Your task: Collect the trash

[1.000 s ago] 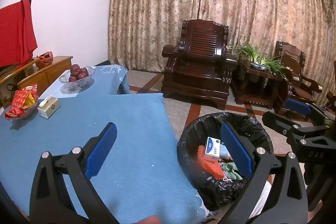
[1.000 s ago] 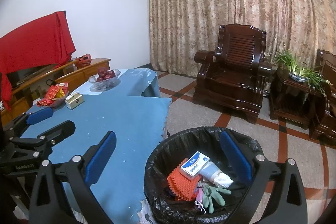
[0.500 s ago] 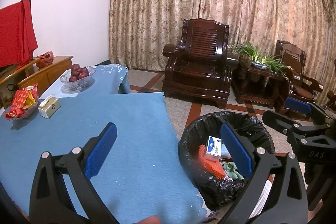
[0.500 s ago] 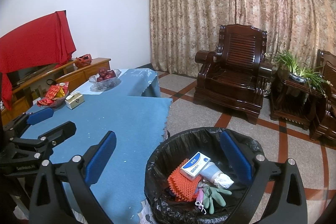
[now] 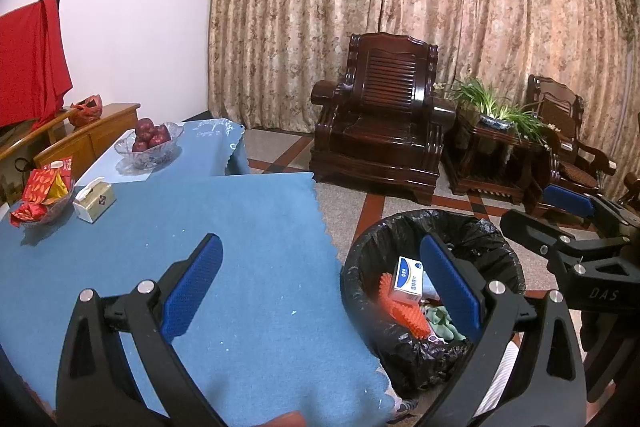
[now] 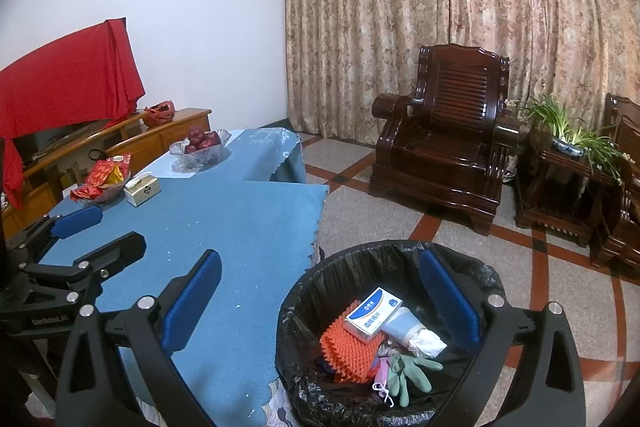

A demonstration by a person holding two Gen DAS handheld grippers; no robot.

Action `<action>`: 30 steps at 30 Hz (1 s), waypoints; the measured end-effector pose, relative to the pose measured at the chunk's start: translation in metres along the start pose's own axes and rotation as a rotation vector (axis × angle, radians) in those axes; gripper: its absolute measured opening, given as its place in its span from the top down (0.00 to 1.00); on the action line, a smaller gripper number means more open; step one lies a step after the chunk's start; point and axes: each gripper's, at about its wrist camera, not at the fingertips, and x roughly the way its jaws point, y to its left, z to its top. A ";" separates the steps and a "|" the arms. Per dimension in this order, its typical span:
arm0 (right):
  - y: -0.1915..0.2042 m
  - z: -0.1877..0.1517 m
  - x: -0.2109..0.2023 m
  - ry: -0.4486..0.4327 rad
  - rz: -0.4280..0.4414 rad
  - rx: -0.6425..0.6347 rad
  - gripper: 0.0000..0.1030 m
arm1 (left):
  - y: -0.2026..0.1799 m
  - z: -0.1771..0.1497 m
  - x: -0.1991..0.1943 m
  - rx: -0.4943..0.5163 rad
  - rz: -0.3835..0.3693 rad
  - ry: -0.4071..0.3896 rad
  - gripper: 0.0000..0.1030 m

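A black-lined trash bin (image 6: 400,257) stands on the floor beside the blue-clothed table (image 6: 240,223). In it lie a white and blue box (image 6: 373,314), an orange spiky mat (image 6: 346,349), a green glove (image 6: 408,373) and a crumpled white tube (image 6: 416,333). The bin also shows in the left wrist view (image 5: 472,227). My right gripper (image 6: 320,301) is open and empty, over the bin's near left rim. My left gripper (image 5: 320,285) is open and empty, over the table's right edge. Each gripper shows in the other's view, the right (image 5: 560,223) and the left (image 6: 88,235).
At the table's far left stand a glass bowl of red fruit (image 5: 148,147), a small tissue box (image 5: 95,201) and a bowl of red packets (image 5: 42,193). A dark wooden armchair (image 5: 380,119) and a plant stand (image 5: 492,151) stand on the tiled floor behind.
Both views have drifted very slightly. Nothing was gripped or let go, and the trash in the bin lies as before.
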 end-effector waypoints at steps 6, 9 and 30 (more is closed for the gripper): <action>0.000 0.000 0.000 -0.001 0.000 0.001 0.06 | 0.002 0.000 0.000 0.000 0.000 0.001 0.06; 0.000 0.000 0.000 -0.001 0.000 0.000 0.06 | 0.002 0.000 0.000 -0.001 -0.001 0.002 0.06; 0.003 0.001 0.001 0.007 0.001 0.001 0.06 | 0.010 -0.006 0.001 0.000 0.001 0.010 0.06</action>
